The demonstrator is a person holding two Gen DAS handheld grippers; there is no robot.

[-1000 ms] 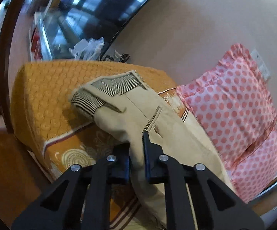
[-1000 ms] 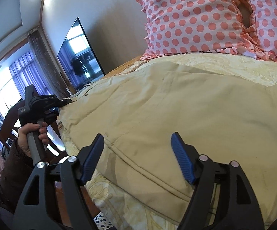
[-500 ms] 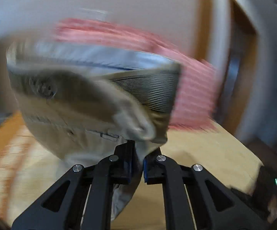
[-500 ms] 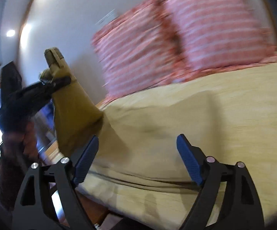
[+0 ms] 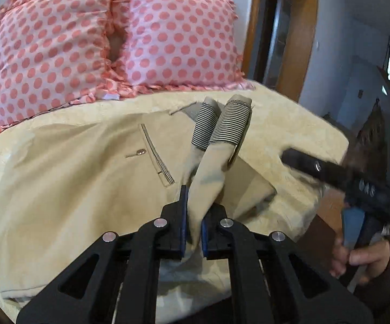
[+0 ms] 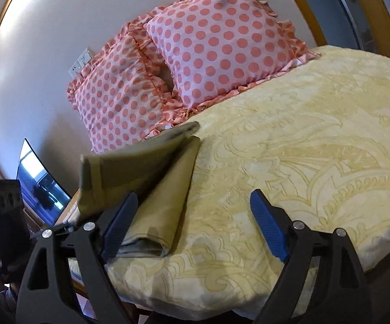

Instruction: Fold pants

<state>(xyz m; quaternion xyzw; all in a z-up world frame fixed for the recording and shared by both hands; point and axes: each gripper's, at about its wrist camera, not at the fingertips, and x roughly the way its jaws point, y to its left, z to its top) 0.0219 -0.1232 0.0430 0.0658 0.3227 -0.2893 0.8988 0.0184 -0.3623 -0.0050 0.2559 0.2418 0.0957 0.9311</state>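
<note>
So the khaki cotton pants with the striped elastic waistband point(image 5: 223, 124) are lying on the pale yellow patterned bedspread point(image 6: 316, 148), taking up the middle and lower left of the left wrist view. The left gripper point(image 5: 193, 232) has its jaws clamped on a bunched bit of the waist end, lifting it up off the bed. My guess is that's to carry that end over and lay it down as a fold, since in the right wrist view the raised flap hangs above the layer already lying flat at left centre.

The right gripper point(image 6: 192, 224) hangs over the bed edge with its jaws spread wide and nothing between them, the left blue pad just beside the folded edge. It looks ready to pin or smooth the fabric, but it's not touching as far as I can tell.

Around it: two pink polka-dot ruffled pillows point(image 6: 189, 62) against the white wall, close behind the pants in the upper frame, so not much room to fold that way. A dark TV screen point(image 6: 39, 181) sits far left.
</note>
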